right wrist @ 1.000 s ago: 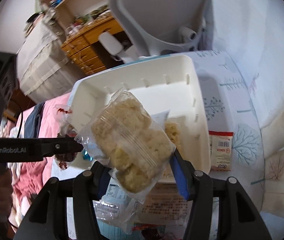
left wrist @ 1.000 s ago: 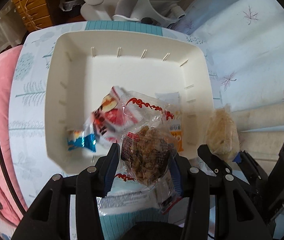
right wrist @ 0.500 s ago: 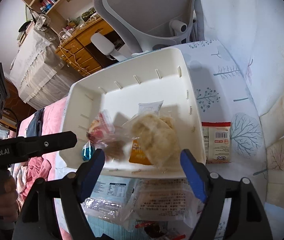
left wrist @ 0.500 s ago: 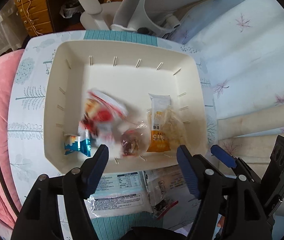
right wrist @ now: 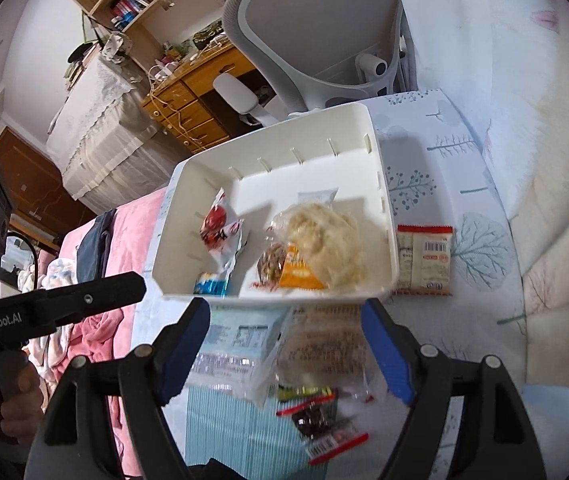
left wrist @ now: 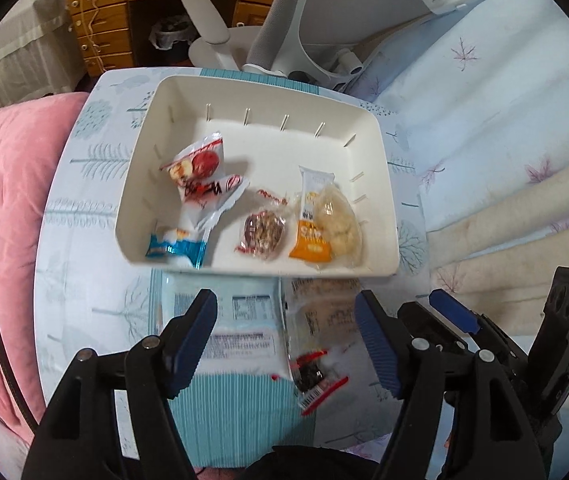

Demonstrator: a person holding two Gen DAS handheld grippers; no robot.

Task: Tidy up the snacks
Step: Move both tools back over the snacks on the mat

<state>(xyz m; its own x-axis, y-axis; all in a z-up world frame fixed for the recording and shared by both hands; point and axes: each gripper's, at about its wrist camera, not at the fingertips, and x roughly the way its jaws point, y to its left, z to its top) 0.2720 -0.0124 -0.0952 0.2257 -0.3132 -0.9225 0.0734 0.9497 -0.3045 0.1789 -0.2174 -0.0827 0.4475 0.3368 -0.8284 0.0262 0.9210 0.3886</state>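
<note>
Both packets have dropped into the white bin (left wrist: pixel 376 184): the dark nut snack (left wrist: pixel 264 232) and the pale puffed-rice bag (right wrist: pixel 324 240) lie near its front wall. Left tool (left wrist: pixel 286 344) and right tool (right wrist: pixel 284 352) have just spread and hold nothing (more packets (right wrist: pixel 424 258) wait outside the bin).

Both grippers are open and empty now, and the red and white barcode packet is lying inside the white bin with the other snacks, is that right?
Not quite. The red and white barcode packet lies outside the white bin, on the cloth beside its wall, as the right wrist view shows. The rest holds: the left gripper and right gripper are open and empty.
</note>
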